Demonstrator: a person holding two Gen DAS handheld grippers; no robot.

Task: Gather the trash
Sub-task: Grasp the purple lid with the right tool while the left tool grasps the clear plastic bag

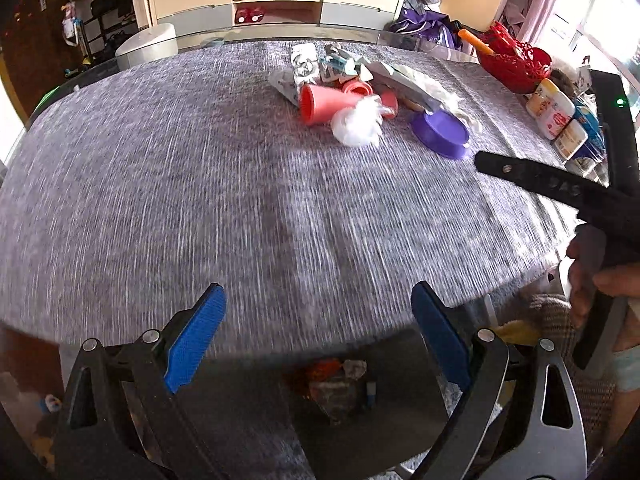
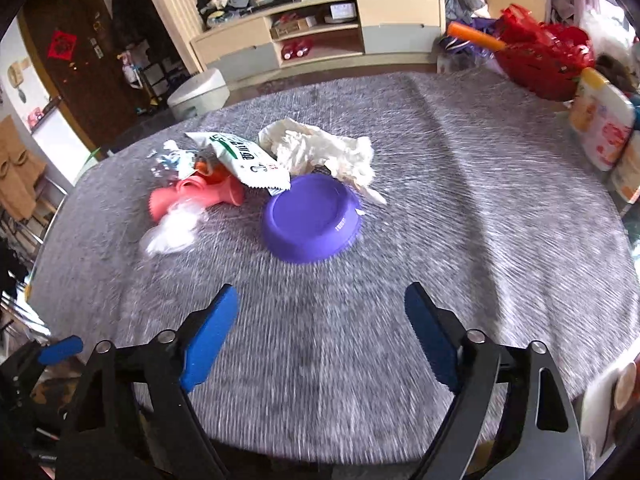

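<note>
A pile of trash lies on the grey tablecloth [image 2: 460, 220]: a white crumpled plastic wad [image 2: 172, 230], pink cups [image 2: 200, 196], a white snack bag [image 2: 250, 160], crumpled cream paper [image 2: 320, 150] and an upturned purple bowl [image 2: 312, 218]. The same pile shows in the left wrist view, with the plastic wad [image 1: 356, 122], pink cup [image 1: 324, 104] and purple bowl [image 1: 440, 132]. My left gripper [image 1: 318, 304] is open and empty at the table's near edge. My right gripper [image 2: 320, 304] is open and empty, short of the bowl. Its black body [image 1: 560, 188] shows at the right of the left view.
A red basket [image 2: 540, 56] and several white jars [image 2: 600, 120] stand along the table's right side. A bin with trash [image 1: 340, 384] sits below the near edge. A cream cabinet [image 2: 320, 36] stands behind the table.
</note>
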